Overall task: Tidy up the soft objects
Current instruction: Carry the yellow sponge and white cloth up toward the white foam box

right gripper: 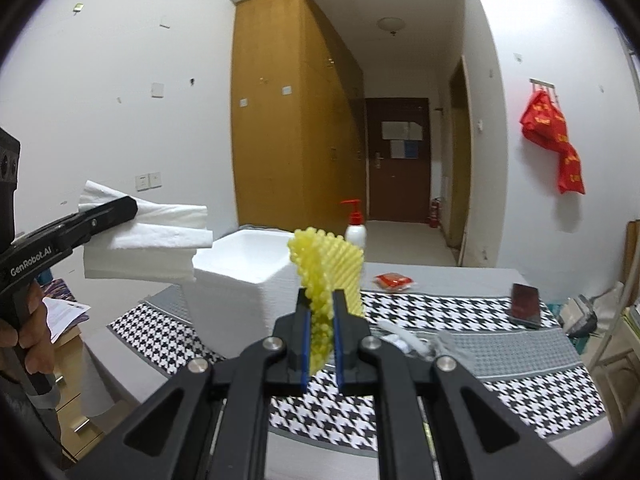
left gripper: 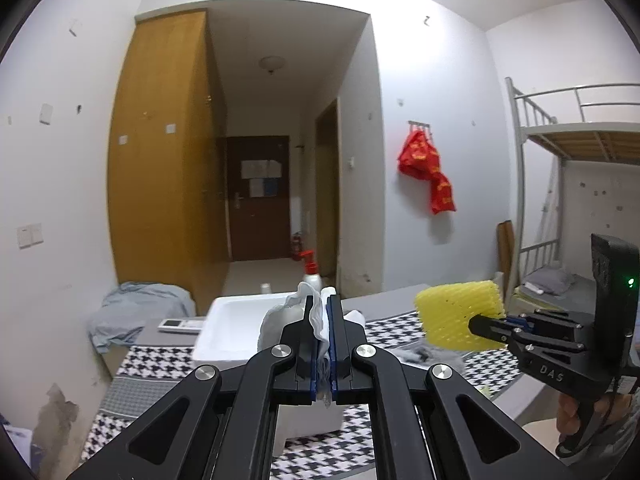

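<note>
Left gripper (left gripper: 323,320) clamped tight on a folded white paper towel wad (right gripper: 152,240), soft, layered, crinkled edges, held in the air left of and above the white rectangular styrofoam box (right gripper: 236,292). Box sits on the black-and-white houndstooth cloth-covered table (right gripper: 460,316), grainy matte walls; its inside shows nothing in the part visible. Right gripper (right gripper: 320,320) pinched shut on a yellow foam mesh fruit sleeve (right gripper: 332,268), bumpy net texture, bent, held above the table just right of the box. White pump bottle with red top (right gripper: 354,224) stands behind.
</note>
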`<state>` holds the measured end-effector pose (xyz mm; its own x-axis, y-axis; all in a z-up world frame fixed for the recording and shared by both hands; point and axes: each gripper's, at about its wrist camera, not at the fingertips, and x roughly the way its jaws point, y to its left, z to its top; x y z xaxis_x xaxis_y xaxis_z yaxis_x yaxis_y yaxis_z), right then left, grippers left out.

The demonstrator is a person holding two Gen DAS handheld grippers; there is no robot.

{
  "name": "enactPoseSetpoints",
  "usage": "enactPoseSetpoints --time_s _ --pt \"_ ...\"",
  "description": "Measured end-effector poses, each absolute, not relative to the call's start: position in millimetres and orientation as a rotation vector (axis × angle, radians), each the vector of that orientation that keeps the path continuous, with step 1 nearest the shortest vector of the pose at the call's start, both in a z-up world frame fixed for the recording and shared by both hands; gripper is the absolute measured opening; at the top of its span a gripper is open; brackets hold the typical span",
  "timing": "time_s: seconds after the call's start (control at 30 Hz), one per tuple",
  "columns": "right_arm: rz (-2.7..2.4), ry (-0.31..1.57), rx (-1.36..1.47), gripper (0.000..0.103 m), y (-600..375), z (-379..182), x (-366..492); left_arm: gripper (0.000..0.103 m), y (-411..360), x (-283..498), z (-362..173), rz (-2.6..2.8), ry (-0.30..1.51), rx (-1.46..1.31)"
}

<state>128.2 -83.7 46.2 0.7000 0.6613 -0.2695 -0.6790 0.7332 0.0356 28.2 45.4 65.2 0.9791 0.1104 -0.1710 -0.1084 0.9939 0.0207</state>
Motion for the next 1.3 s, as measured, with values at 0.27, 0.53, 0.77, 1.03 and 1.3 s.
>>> enactPoseSetpoints --time_s 0.27,0.53,0.77,1.03,1.3 --pt "0.804 0.259 -0.086 0.012 -58 52 132 0.004 66 19 61 0.181 0.168 -0.004" --pt "0.844 0.246 -0.103 0.012 -37 58 137 0.004 86 15 59 0.238 0.178 -0.036" --pt "0.879 0.240 -0.108 0.012 -20 61 144 0.004 101 13 57 0.284 0.173 -0.045" --pt "0.913 0.239 -0.127 0.012 7 67 153 0.004 121 14 52 0.314 0.187 -0.069" --pt "0.945 0.260 -0.126 0.012 36 69 167 0.004 138 11 46 0.357 0.187 -0.094"
